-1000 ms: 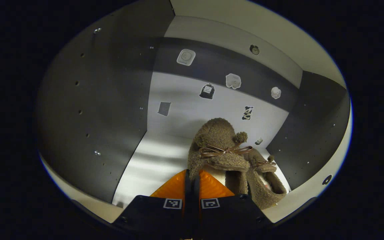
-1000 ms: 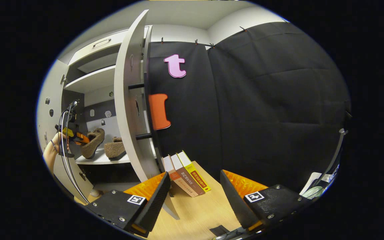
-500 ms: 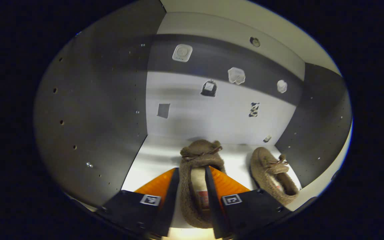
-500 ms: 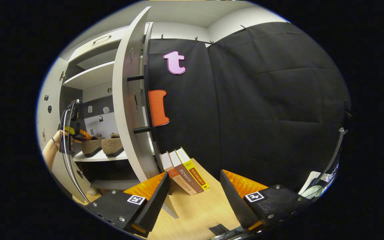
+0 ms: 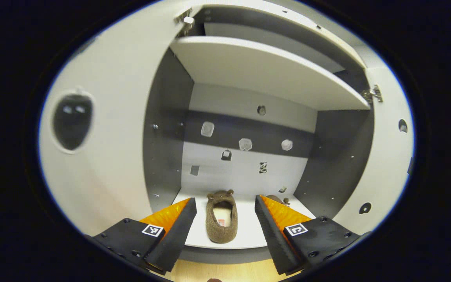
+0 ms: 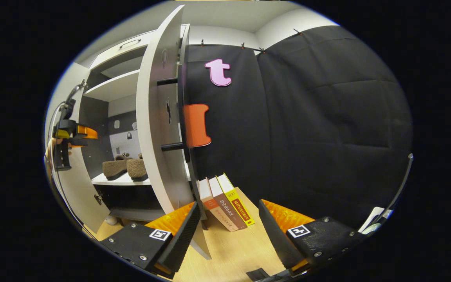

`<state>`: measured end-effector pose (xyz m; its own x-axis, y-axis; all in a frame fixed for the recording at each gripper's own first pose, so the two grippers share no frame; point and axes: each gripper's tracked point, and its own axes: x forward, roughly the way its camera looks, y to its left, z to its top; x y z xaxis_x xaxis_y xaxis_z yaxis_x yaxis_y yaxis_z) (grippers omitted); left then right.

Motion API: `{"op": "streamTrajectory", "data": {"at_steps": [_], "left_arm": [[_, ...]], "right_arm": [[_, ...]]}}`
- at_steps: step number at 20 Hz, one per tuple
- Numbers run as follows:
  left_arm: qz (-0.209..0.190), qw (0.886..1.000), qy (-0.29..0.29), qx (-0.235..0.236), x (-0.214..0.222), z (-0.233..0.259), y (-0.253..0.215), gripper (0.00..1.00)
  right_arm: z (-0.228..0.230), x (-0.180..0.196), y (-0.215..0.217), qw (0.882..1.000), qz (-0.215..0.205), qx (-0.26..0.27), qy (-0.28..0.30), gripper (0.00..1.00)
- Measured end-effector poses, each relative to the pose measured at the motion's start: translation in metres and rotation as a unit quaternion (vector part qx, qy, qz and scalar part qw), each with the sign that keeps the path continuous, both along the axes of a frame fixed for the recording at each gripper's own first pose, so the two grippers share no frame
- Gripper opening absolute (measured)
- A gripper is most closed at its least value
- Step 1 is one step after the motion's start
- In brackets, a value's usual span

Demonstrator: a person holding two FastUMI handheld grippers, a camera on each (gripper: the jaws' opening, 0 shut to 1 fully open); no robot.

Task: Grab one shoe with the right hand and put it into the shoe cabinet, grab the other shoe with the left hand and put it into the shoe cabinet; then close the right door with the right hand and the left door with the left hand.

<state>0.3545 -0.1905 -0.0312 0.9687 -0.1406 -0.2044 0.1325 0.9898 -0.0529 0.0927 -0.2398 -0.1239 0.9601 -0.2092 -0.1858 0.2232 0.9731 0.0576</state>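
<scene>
Both shoes [image 6: 125, 167] shelved; left tool [image 5: 224, 219] (jaws wide, empty) has backed out, seemingly.

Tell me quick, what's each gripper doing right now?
Left gripper: open, holding nothing, facing the fuzzy brown slipper.
Right gripper: open, holding nothing.
</scene>
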Motion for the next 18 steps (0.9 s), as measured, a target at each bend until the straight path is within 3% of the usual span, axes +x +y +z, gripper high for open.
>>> {"op": "streamTrajectory", "data": {"at_steps": [5, 9, 10, 11, 12, 13, 16, 17, 18], "left_arm": [[-0.008, 0.997, -0.078, 0.016, -0.109, 0.036, -0.006, 0.96], [-0.003, 0.997, -0.081, 0.011, -0.183, 0.035, 0.004, 0.96], [0.000, 0.997, -0.079, 0.012, -0.196, 0.033, 0.008, 0.97], [0.005, 0.996, -0.082, 0.021, -0.209, 0.032, 0.015, 0.94], [0.012, 0.996, -0.087, 0.033, -0.219, 0.032, 0.024, 0.97], [0.023, 0.994, -0.093, 0.043, -0.227, 0.034, 0.034, 0.97], [0.043, 0.994, -0.094, 0.031, -0.250, 0.030, 0.056, 0.95], [0.048, 0.994, -0.092, 0.026, -0.253, 0.028, 0.064, 0.94], [0.056, 0.994, -0.089, 0.026, -0.256, 0.027, 0.073, 0.97]], "right_arm": [[-0.005, 0.012, 0.011, 0.998, 0.059, 0.021, -0.003, 0.93], [-0.012, 0.019, 0.012, 0.997, 0.080, 0.015, 0.001, 0.92], [-0.012, 0.019, 0.013, 0.996, 0.083, 0.017, -0.001, 0.99], [-0.012, 0.020, 0.015, 0.996, 0.088, 0.018, -0.002, 0.92], [-0.011, 0.020, 0.017, 0.995, 0.093, 0.018, -0.004, 0.99], [-0.011, 0.021, 0.019, 0.995, 0.098, 0.015, -0.005, 0.92], [-0.008, 0.021, 0.026, 0.994, 0.107, -0.006, -0.009, 0.91], [-0.008, 0.022, 0.030, 0.994, 0.110, -0.011, -0.010, 0.99], [-0.009, 0.023, 0.037, 0.993, 0.116, -0.011, -0.010, 0.91]]}}
